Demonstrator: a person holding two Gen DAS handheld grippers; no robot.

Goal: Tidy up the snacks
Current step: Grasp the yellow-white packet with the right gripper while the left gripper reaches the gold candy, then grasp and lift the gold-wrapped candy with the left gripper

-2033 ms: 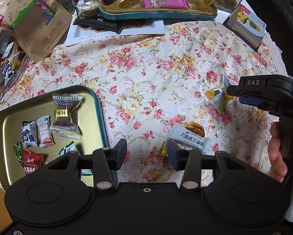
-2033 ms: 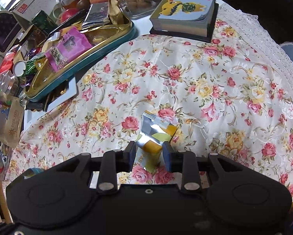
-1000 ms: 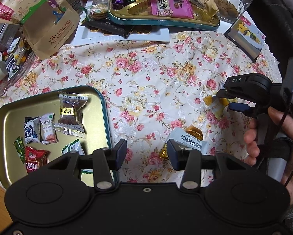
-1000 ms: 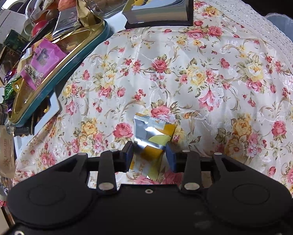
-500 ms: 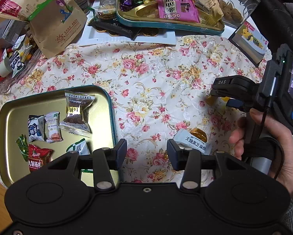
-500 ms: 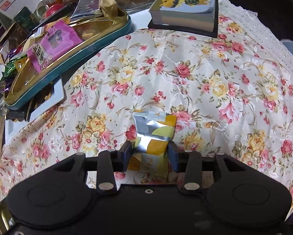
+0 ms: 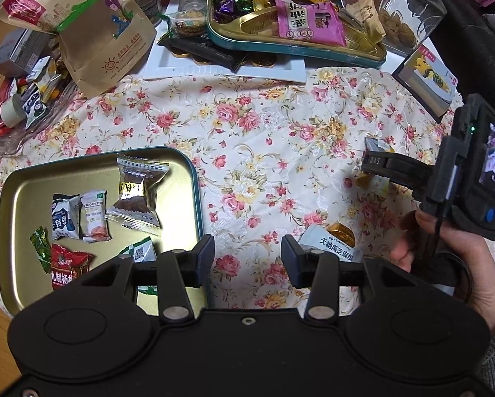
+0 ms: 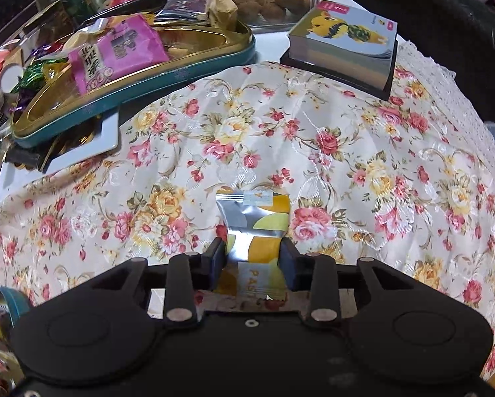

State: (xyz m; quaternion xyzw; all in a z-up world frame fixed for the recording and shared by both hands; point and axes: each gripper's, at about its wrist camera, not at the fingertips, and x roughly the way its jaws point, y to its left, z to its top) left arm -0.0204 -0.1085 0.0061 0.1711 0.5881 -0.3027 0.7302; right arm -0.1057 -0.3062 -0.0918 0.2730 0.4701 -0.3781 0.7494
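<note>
My right gripper [image 8: 251, 258] is shut on a silver-and-yellow snack packet [image 8: 255, 221] and holds it over the floral tablecloth; it also shows in the left wrist view [image 7: 374, 162], with the packet [image 7: 373, 144] poking out. My left gripper [image 7: 247, 258] is open and empty, hovering by the right rim of a gold tray [image 7: 19, 185] that holds several wrapped snacks [image 7: 138, 192]. A white sesame snack packet [image 7: 330, 243] and a gold-wrapped candy [image 7: 341, 231] lie on the cloth by my left gripper's right finger.
A teal-rimmed gold tin [image 7: 313, 51] full of snacks, with a pink packet [image 8: 115, 51], stands at the back on a white tray [image 7: 214, 67]. A brown paper bag [image 7: 92, 26], a cookie jar [image 7: 409, 10] and a card box [image 8: 346, 43] surround the cloth.
My right gripper has lifted the silver-and-yellow packet slightly and swung it left. My left gripper has pulled back a little and stays open.
</note>
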